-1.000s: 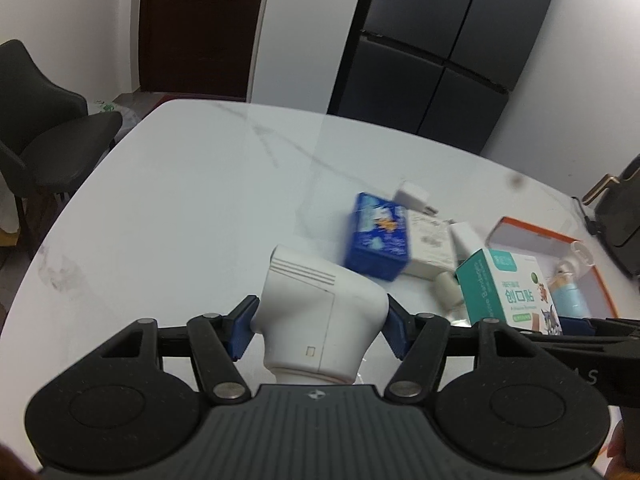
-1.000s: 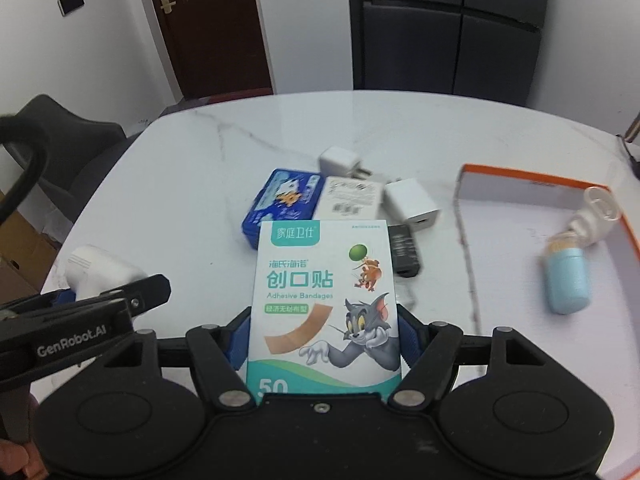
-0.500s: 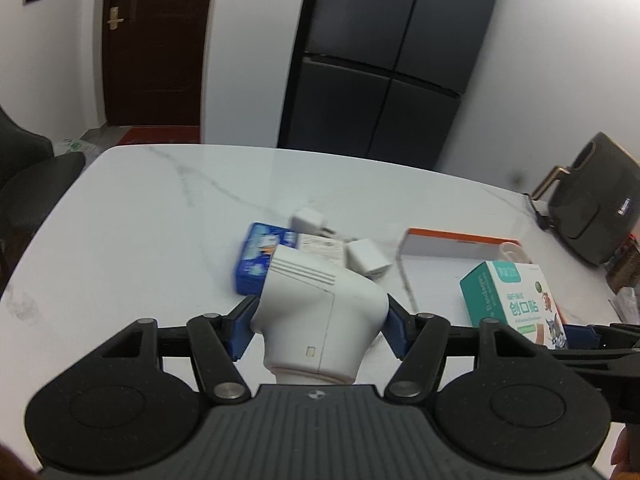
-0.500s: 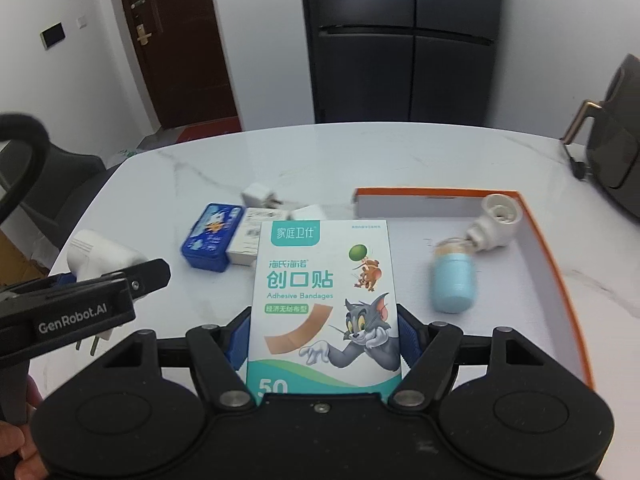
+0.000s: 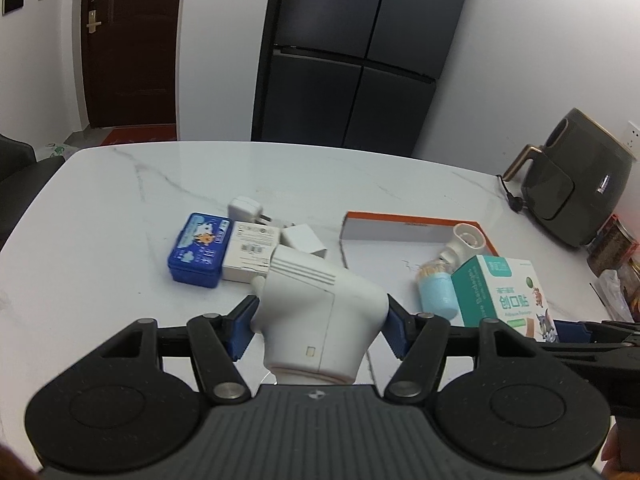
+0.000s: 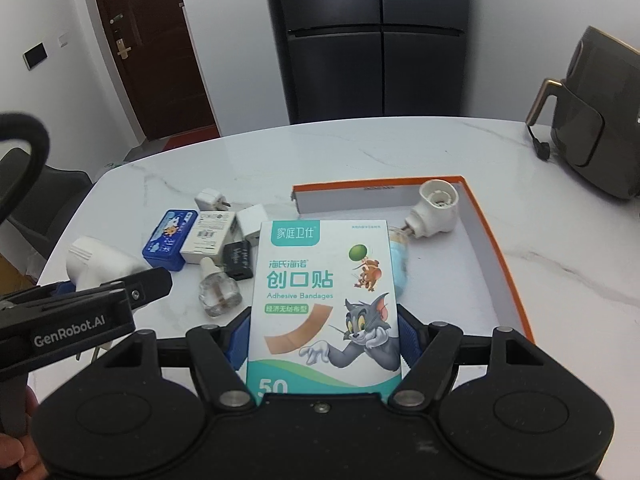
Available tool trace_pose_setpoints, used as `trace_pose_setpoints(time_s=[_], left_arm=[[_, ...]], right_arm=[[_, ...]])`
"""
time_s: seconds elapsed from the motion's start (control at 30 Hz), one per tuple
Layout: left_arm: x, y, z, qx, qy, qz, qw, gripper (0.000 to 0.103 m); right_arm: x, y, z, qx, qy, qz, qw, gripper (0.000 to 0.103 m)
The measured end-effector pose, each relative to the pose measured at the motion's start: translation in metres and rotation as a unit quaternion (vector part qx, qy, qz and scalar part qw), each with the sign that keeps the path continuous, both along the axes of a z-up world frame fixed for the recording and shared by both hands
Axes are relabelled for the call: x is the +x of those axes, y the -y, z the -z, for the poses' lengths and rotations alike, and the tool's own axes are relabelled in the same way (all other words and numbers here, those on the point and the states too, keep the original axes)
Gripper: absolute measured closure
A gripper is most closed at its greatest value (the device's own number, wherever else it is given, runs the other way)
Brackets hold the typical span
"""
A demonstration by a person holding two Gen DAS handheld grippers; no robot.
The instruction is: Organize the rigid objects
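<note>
My left gripper (image 5: 318, 326) is shut on a white angled plug-in device (image 5: 320, 316), held above the table's near side. The same white device (image 6: 100, 262) shows at the left of the right wrist view. My right gripper (image 6: 324, 334) is shut on a box of adhesive bandages (image 6: 324, 304), which also shows as the teal bandage box (image 5: 504, 294) at the right. An orange-rimmed white tray (image 6: 500, 248) lies ahead, holding a white socket adapter (image 6: 434, 210) and a light blue container (image 5: 438, 294), the container partly hidden behind the bandage box.
Left of the tray lie a blue tin (image 5: 200, 250), a white labelled box (image 5: 250, 250), two white chargers (image 6: 210, 200), a black item (image 6: 238, 260) and a small glass bottle (image 6: 220, 294). A dark air fryer (image 5: 576, 188) stands far right. A dark chair (image 6: 36, 208) stands left.
Both grippers have shifted right and risen slightly with their loads. The tray now sits more central in both views and the cluster of small items has slid to the left.
</note>
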State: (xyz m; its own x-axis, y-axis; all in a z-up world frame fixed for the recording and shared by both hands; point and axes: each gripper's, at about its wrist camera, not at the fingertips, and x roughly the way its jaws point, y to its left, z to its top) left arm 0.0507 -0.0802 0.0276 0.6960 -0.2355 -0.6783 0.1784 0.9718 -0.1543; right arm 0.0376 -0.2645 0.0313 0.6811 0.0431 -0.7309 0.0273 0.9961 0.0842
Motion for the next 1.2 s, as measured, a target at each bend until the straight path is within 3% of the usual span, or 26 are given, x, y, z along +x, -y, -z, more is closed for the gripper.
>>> trace_pose_setpoints(time_s=[1.2], left_arm=[[-0.019, 0.072, 0.005, 0.002, -0.007, 0.037, 0.9993, 0.038]], right_arm=[[-0.024, 0.074, 0.001, 0.004, -0.005, 0.034, 0.999, 0.02]])
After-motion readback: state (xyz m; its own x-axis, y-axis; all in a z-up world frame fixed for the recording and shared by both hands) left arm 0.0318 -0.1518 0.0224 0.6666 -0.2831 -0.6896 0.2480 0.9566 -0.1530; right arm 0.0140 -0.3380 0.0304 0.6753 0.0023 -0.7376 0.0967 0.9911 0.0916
